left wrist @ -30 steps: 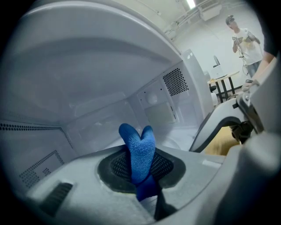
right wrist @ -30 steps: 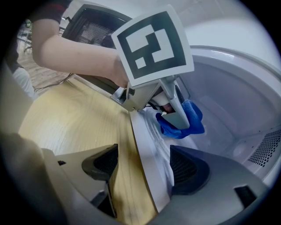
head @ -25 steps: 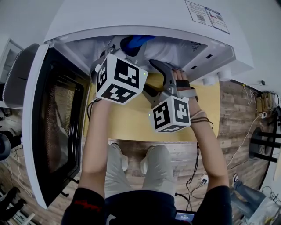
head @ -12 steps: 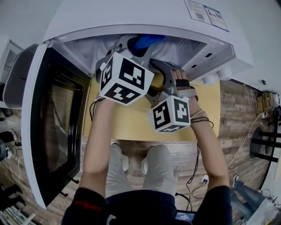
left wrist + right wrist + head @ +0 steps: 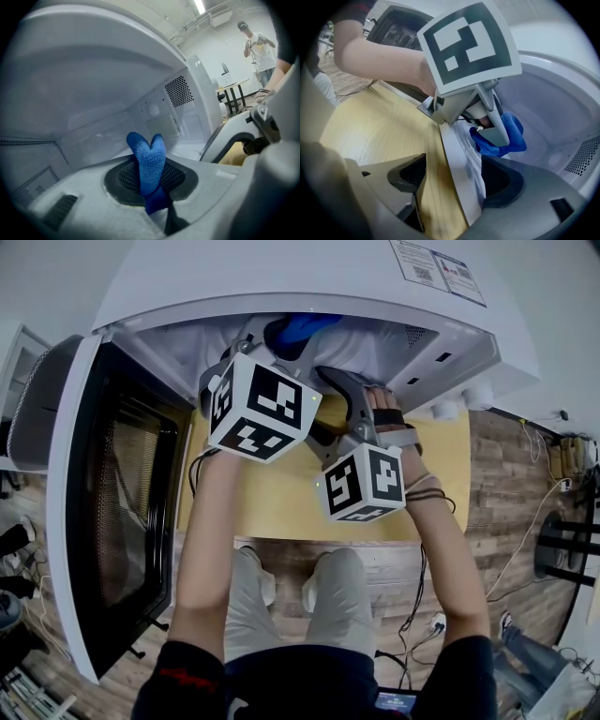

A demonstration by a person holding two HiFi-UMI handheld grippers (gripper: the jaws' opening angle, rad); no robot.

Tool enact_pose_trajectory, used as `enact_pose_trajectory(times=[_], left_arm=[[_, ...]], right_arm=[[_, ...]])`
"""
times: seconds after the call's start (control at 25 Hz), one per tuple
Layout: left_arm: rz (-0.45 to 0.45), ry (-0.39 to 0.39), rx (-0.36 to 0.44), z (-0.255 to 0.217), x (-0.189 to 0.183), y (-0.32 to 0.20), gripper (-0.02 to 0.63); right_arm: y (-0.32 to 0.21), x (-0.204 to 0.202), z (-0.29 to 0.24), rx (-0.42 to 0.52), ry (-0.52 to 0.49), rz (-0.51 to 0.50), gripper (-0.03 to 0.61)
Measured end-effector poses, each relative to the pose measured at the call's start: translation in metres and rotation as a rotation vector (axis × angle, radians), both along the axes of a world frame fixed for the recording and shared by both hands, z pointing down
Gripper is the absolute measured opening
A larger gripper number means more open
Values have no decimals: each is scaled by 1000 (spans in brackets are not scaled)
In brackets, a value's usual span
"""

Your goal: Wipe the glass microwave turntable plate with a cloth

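The left tool (image 5: 151, 197) is clamped tight on a folded blue cloth (image 5: 147, 161) and reaches into the open microwave (image 5: 281, 277), which stands on a wooden worktop (image 5: 272, 493). In the right gripper view the cloth sits just above a pale, streaky, glass-like surface (image 5: 474, 161) at the cavity's front, probably the turntable plate, though its outline is unclear. The right tool (image 5: 457, 187) has its jaws apart, straddling that pale edge without visibly pinching it. Wiping appears to be at an early or middle stage. No view shows how much glass is clean, so most strokes likely remain.
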State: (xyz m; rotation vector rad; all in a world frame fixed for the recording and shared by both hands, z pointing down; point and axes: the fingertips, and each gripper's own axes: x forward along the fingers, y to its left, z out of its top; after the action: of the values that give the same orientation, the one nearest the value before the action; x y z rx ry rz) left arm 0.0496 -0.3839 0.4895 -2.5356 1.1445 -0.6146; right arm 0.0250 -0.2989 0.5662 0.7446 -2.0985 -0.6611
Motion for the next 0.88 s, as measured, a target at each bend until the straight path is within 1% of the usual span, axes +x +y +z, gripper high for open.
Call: enact_pose_trajectory(times=[0.32, 0.44, 0.68, 0.88], left_arm=[[-44, -30, 21, 2, -21, -5, 62], [-66, -30, 26, 3, -31, -7, 63], [-146, -21, 34, 3, -53, -15, 63], [-155, -12, 36, 3, -56, -16, 62]], right_arm=[[0, 0, -1, 4, -3, 5, 328], [0, -1, 0, 7, 3, 4, 328], [0, -2, -1, 12, -7, 7, 327], [0, -2, -1, 13, -13, 11, 327]])
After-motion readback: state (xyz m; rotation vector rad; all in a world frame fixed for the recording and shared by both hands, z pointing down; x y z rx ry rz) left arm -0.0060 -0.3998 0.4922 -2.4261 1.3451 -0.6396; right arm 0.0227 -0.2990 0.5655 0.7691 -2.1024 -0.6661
